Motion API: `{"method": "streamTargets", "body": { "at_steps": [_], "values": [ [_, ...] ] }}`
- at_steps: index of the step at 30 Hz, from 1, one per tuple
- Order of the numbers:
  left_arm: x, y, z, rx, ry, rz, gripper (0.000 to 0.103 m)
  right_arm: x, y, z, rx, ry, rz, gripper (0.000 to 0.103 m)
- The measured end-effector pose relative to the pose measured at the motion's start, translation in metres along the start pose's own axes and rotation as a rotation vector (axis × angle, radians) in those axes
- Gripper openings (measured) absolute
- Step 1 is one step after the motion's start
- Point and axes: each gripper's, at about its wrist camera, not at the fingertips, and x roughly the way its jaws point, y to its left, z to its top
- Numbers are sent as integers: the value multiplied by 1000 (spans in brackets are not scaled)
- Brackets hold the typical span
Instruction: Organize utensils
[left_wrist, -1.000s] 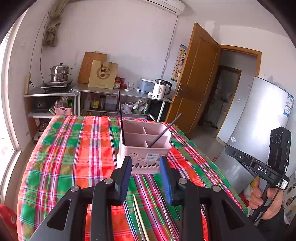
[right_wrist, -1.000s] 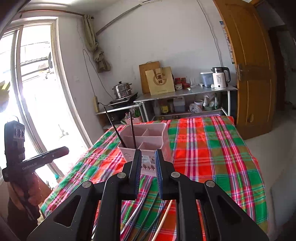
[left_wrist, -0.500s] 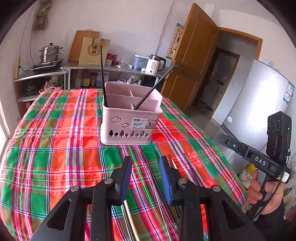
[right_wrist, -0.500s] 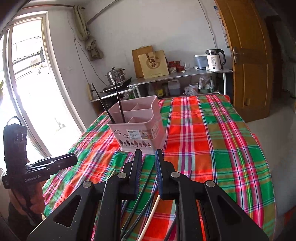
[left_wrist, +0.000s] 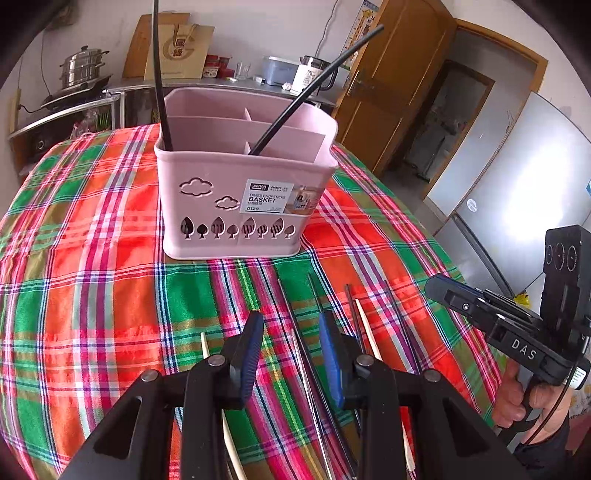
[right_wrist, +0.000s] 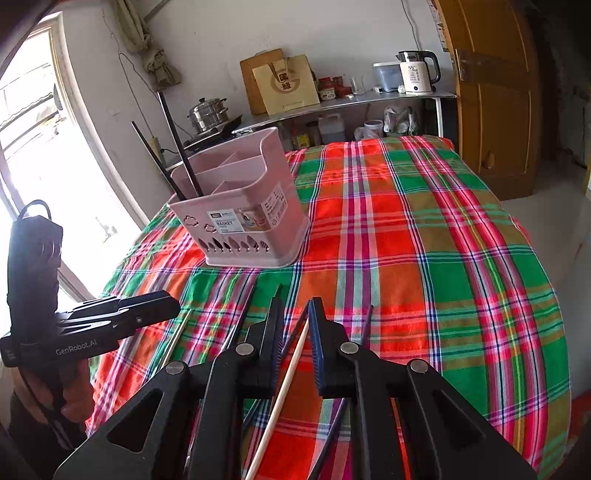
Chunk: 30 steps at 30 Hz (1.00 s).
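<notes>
A pink divided chopstick basket (left_wrist: 236, 206) stands on the plaid tablecloth and holds two black chopsticks (left_wrist: 306, 96); it also shows in the right wrist view (right_wrist: 251, 221). Several loose chopsticks lie on the cloth before it: dark ones (left_wrist: 295, 317) and pale wooden ones (left_wrist: 365, 328). My left gripper (left_wrist: 291, 350) is open and empty, low over a dark chopstick. My right gripper (right_wrist: 295, 343) is open and empty, its jaws on either side of a pale wooden chopstick (right_wrist: 288, 376) on the cloth.
The plaid table (right_wrist: 424, 258) drops off at the right and near edges. A metal shelf unit (right_wrist: 351, 103) with a kettle, a steamer pot and bottles stands behind it. A wooden door (right_wrist: 495, 92) is at the right and a window (right_wrist: 33, 129) at the left.
Both grippers have come down and forward toward the cloth. The basket now looks much nearer, and the loose chopsticks lie between and under the fingers. Both jaws stay open.
</notes>
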Motion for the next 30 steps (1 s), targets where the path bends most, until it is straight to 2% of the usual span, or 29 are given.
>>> {"method": "streamTargets", "body": {
  "at_steps": [9,16,21,22,23,25,30],
  "values": [
    [54,2,17,-25,95,8,31,33,-7,-1,13,77,1,14],
    [77,1,20,-20,147,31,31,44,-10,-1,16,99,1,14],
    [78,-5,18,7,132,61,31,48,-8,-1,13,110,3,14],
    [79,-7,17,19,129,76,27,49,-7,-1,10,113,3,14],
    [80,-9,16,26,128,84,18,50,-6,0,5,116,3,14],
    [82,-7,16,9,131,67,6,54,-4,0,-2,127,1,14],
    [79,-4,16,-17,116,21,5,72,-1,0,-11,177,-15,14]
  ]
}}
